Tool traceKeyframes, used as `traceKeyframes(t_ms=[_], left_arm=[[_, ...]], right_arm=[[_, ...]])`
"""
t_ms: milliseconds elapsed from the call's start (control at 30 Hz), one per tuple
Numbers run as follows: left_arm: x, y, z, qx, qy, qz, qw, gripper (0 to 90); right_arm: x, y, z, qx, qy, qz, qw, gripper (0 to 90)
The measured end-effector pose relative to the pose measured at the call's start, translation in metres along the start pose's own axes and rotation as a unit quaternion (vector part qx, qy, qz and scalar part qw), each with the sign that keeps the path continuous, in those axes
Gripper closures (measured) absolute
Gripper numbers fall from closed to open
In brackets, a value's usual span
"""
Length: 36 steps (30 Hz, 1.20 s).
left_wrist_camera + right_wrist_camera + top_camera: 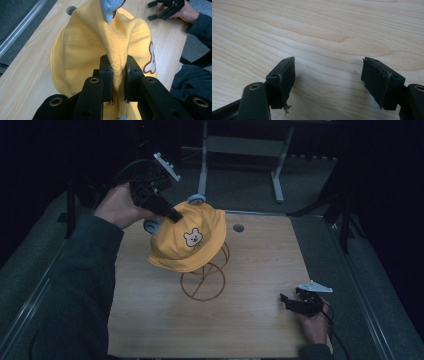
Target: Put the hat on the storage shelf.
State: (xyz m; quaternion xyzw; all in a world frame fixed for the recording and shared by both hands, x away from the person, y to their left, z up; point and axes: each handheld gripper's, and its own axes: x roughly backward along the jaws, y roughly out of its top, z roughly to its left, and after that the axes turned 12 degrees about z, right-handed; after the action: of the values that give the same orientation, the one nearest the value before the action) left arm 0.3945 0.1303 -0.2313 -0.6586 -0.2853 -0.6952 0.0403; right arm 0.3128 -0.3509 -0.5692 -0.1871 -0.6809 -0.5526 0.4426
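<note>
One hat, one stand, two grippers, one table.

A single yellow bucket hat carries one bear face patch and two light blue ears, and sits on one copper wire stand. Two hand-held grippers are present: the left gripper and the right gripper. One wooden table has one round cable hole.

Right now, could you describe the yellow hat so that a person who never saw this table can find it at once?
Look at the light wooden table; near its middle stands a copper-coloured wire stand. On the stand's top sits the yellow hat, pinched at its crown by the left gripper. It alone is cloth: yellow, with blue ears and a small bear face in front.
</note>
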Motion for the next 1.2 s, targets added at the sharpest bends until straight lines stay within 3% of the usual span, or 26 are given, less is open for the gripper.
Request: traceKeyframes(t_ms=[333,567,767,1000,1100,1200], left_arm=[[-0.025,0.026,-0.004,-0.012,-0.007,0.013,0.9998,77.1],[-0.049,0.042,-0.006,-0.026,-0.011,0.026,0.9993,66.3],[-0.053,0.044,-0.010,-0.032,-0.015,0.010,0.9993,56.5],[-0.053,0.044,-0.014,-0.035,-0.037,-0.008,0.9987,62.6],[-0.052,0.043,-0.011,-0.028,-0.033,-0.011,0.9990,57.5],[-0.047,0.037,-0.007,-0.012,-0.025,-0.032,0.9991,49.1]], right_arm=[[0.000,0.000,0.000,0.000,0.000,0.000,1.0000,27.2],[0.000,0.000,0.000,0.000,0.001,0.001,1.0000,27.0],[0.000,0.000,0.000,0.000,0.001,0.001,1.0000,27.0],[0.000,0.000,0.000,0.001,0.001,0.000,1.0000,27.0],[0.000,0.000,0.000,0.001,0.001,0.001,1.0000,27.0],[0.000,0.000,0.000,0.000,0.001,0.001,1.0000,27.0]])
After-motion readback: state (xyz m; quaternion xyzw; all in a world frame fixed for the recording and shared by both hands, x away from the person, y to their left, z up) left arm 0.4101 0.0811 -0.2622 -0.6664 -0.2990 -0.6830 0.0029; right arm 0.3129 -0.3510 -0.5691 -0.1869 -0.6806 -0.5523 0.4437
